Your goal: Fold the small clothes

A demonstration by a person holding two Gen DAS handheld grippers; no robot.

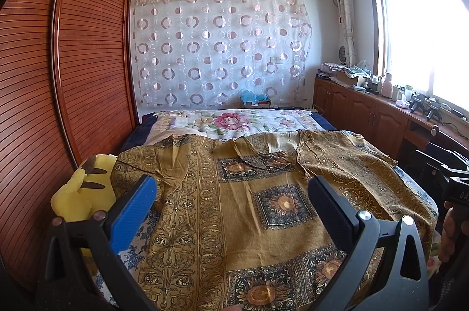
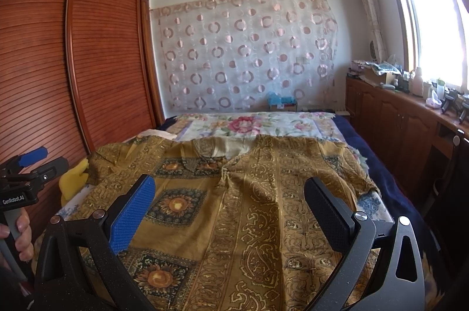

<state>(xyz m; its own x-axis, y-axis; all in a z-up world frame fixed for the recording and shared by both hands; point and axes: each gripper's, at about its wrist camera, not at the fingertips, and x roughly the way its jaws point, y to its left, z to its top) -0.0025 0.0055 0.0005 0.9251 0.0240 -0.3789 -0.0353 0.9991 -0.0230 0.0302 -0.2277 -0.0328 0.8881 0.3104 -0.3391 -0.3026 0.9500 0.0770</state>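
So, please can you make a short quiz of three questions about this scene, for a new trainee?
1. True or false: the left gripper is shut on the garment.
2. Multiple choice: the yellow plush toy lies a) beside the garment, on the wardrobe side; b) on top of the garment; c) on the window-side cabinet.
3. Fill the gap: the garment is spread on the ____, with its neckline pointing away from the grippers.

Key
1. False: its jaws stand wide open above the cloth, as do those of the right gripper.
2. a
3. bed
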